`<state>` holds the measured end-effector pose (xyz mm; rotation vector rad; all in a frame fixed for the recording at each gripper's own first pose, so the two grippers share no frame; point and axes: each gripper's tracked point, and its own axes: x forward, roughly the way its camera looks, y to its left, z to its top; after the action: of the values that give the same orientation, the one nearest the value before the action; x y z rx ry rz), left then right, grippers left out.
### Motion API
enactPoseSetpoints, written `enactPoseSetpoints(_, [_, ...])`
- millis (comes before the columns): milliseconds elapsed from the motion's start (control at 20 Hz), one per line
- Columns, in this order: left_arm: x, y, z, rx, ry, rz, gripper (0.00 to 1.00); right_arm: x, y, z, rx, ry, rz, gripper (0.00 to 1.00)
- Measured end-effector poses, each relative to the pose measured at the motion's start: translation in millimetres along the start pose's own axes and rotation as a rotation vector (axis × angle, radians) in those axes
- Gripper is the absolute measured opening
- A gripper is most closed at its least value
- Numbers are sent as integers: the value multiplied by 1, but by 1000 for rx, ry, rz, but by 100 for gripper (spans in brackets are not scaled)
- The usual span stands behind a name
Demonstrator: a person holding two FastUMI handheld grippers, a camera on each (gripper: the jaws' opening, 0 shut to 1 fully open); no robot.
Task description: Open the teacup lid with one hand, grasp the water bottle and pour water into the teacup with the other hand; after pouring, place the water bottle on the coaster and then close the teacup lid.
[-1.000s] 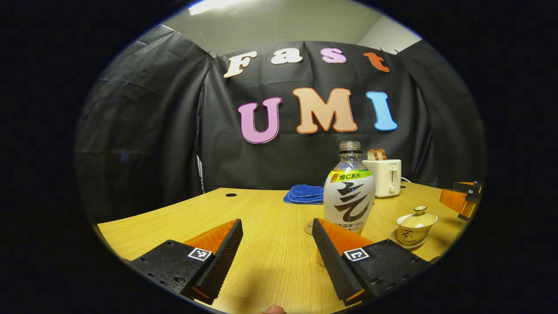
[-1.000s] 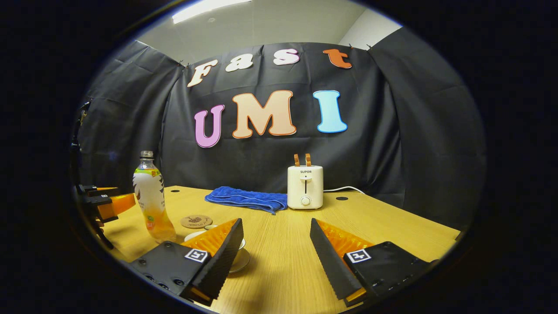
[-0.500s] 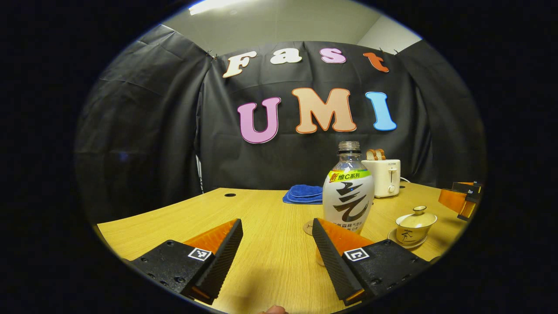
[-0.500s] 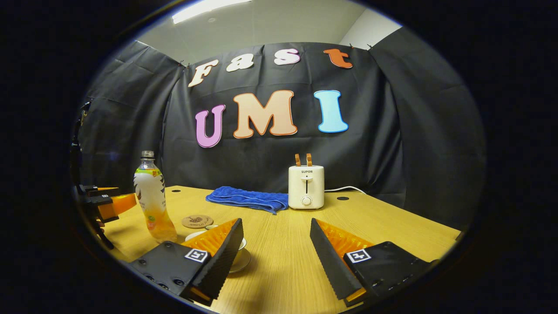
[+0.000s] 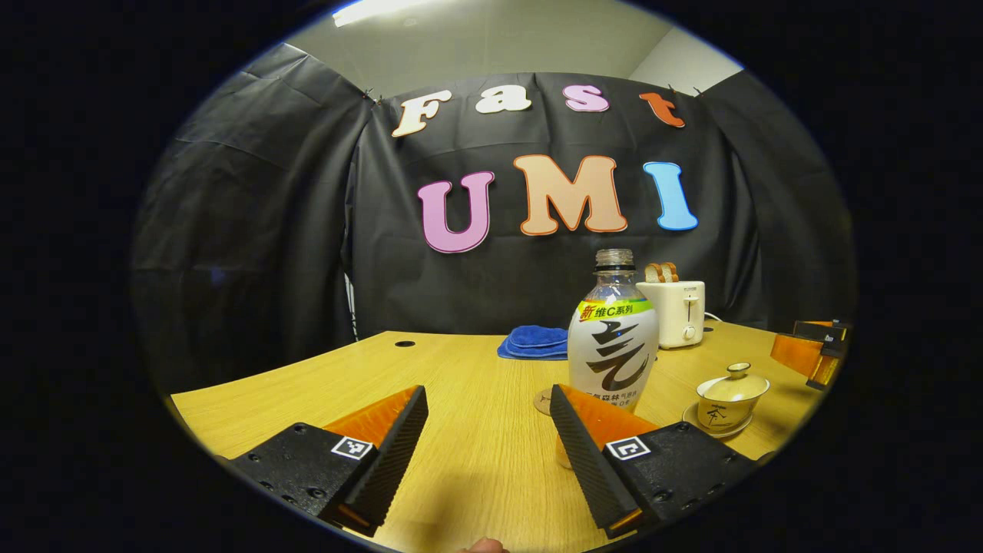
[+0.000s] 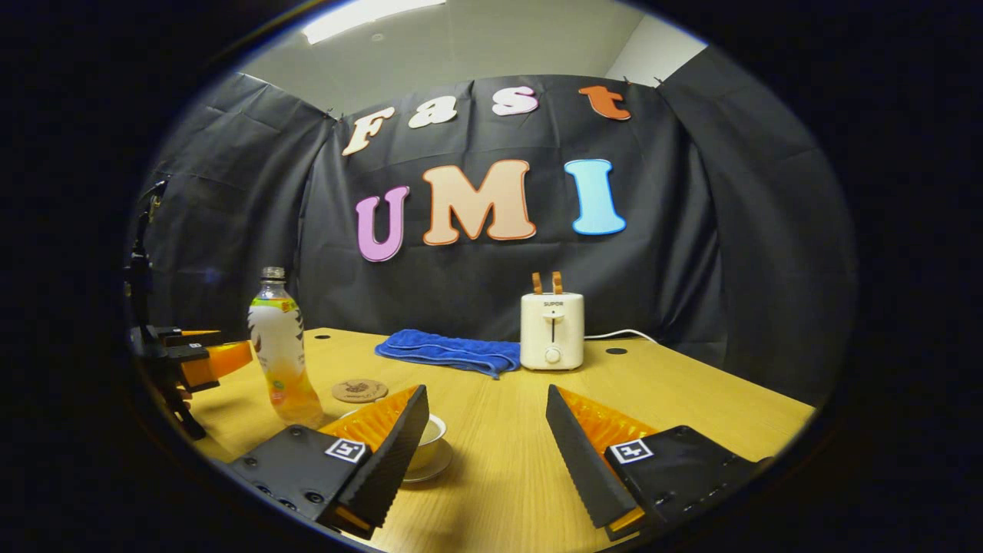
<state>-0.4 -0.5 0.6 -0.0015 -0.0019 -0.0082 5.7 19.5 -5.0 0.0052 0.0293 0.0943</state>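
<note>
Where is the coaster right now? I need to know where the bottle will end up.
In the right gripper view the coaster lies flat on the table, just right of the water bottle and behind the teacup.

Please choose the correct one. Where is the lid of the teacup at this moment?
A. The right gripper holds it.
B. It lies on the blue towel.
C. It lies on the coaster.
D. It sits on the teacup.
D: in the left gripper view the lid sits on the teacup, and the right gripper is open and empty.
</note>
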Motion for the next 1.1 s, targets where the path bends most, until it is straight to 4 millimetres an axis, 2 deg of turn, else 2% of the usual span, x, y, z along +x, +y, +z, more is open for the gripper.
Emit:
enactPoseSetpoints(100, [1,0,-1,-1,0,-1,94,2,7,1,14,28,32,98])
enactPoseSetpoints(250, [0,1,1,-1,-1,4,94,3,26,19,23,-6,84,96])
enactPoseSetpoints(350, [0,1,0,-2,1,5,94,7,37,19,-12,0,112,96])
enactPoseSetpoints(400, [0,1,-1,-2,0,5,94,9,43,17,-28,12,127,98])
enactPoseSetpoints(500, [0,1,0,-2,0,5,94,13,55,13,-40,33,155,96])
enactPoseSetpoints(750, [0,1,-1,-3,-1,5,94,26,69,-7,-66,107,183,98])
enactPoseSetpoints(900, [0,0,1,-3,-1,5,94,28,75,-17,-84,137,197,96])
enactPoseSetpoints(1050, [0,1,0,-3,0,5,94,30,77,-21,-104,141,198,77])
enactPoseSetpoints(1100, [0,0,0,-4,0,3,94,30,78,-23,-105,147,200,80])
